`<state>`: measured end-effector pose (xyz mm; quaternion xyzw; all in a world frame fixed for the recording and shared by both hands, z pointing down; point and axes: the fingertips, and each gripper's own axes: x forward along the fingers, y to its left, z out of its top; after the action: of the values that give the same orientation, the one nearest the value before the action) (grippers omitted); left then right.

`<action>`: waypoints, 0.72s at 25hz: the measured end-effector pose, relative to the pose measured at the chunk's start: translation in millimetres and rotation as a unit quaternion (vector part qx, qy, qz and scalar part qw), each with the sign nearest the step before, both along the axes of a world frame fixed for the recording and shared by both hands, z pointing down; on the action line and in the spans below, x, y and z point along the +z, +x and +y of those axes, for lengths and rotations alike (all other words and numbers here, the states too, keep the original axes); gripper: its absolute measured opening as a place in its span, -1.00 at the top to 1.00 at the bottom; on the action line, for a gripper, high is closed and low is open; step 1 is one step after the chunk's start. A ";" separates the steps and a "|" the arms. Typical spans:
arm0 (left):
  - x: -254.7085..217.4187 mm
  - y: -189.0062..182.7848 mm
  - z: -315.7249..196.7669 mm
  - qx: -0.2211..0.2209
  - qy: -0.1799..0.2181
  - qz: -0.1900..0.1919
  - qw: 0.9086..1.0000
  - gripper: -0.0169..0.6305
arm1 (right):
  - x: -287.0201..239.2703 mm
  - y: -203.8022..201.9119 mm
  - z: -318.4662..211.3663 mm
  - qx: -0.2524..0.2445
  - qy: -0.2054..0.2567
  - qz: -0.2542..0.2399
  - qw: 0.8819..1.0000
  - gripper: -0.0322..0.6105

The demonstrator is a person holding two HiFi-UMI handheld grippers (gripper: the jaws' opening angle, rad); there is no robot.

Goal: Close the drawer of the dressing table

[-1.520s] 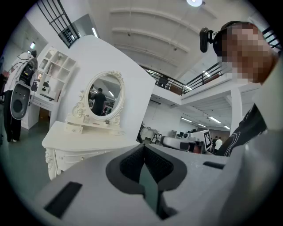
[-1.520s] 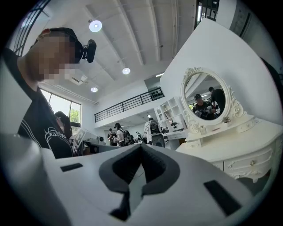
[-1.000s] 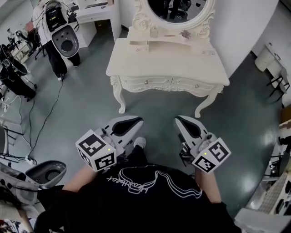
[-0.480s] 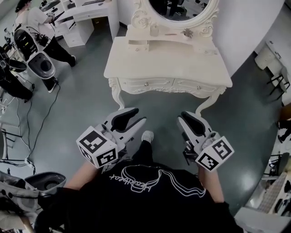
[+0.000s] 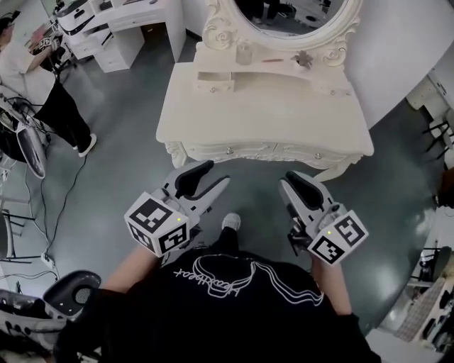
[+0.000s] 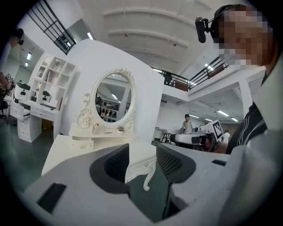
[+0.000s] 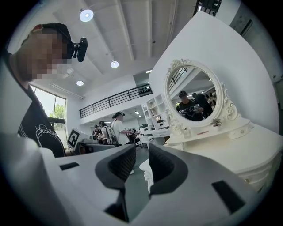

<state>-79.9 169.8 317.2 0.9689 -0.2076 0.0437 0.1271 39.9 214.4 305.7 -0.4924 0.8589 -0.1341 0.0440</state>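
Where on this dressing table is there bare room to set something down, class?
The broad tabletop is bare from its front edge back to the raised shelf. That shelf, under the mirror, is the crowded part: a small bottle and other small items.

At twelve o'clock the worktop (image 5: 262,113) is cream white with a scroll-carved front, and the mirror frame (image 5: 216,32) matches it. The floor (image 5: 120,191) is dark grey-green. At six o'clock a black shirt (image 5: 234,319) bears a white line drawing. The shoe (image 5: 231,222) is white.
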 end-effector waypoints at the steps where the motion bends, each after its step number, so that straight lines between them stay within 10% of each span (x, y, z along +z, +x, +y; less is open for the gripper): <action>1: 1.8 4.7 -14.3 0.000 -0.006 0.000 1.000 0.39 | 1.2 4.7 -12.8 0.001 -0.004 -0.001 1.000 0.66; 18: 52.4 42.0 -216.0 -0.058 -0.074 -0.029 0.995 0.35 | 22.9 56.7 -194.0 0.003 -0.044 0.008 0.999 0.64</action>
<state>-37.9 -46.2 369.7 0.9415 -0.2633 0.0799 0.1944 96.7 20.3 328.6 -0.4978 0.8508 -0.1677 0.0157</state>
